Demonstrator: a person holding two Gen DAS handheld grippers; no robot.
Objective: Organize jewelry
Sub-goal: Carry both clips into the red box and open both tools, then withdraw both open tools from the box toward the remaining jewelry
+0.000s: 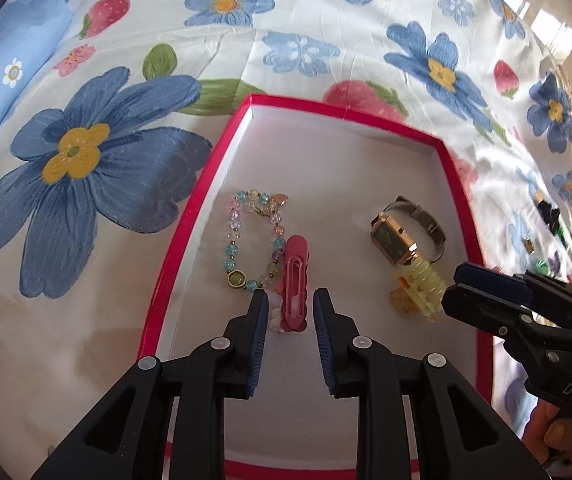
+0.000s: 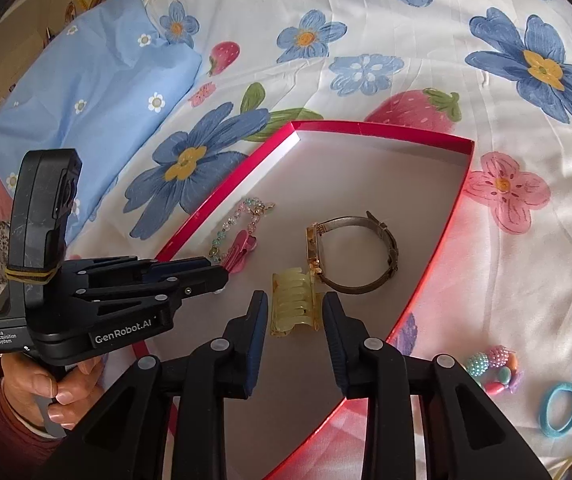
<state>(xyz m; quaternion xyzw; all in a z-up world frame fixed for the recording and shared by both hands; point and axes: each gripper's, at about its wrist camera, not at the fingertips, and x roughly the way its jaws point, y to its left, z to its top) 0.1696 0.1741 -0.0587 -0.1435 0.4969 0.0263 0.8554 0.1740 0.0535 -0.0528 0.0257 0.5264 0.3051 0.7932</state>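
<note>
With both jaws parted, left gripper (image 1: 290, 304) has released the pink clip (image 1: 294, 282) & right gripper (image 2: 294, 307) the yellow claw clip (image 2: 293, 303) inside the red box (image 2: 381, 127), beside bracelet (image 1: 250, 236) & watch (image 2: 351, 254); bead pieces (image 2: 494, 368) & blue hair tie (image 2: 561, 410) left on the bed.

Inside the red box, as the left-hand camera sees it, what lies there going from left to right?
Beaded bracelet → pink hair clip → gold watch → yellow claw clip, all inside the red box.

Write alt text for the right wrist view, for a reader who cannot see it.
The right claw stands open around a yellow hair claw clip lying in a red-edged tray on a floral sheet. A gold watch lies just beyond.
</note>
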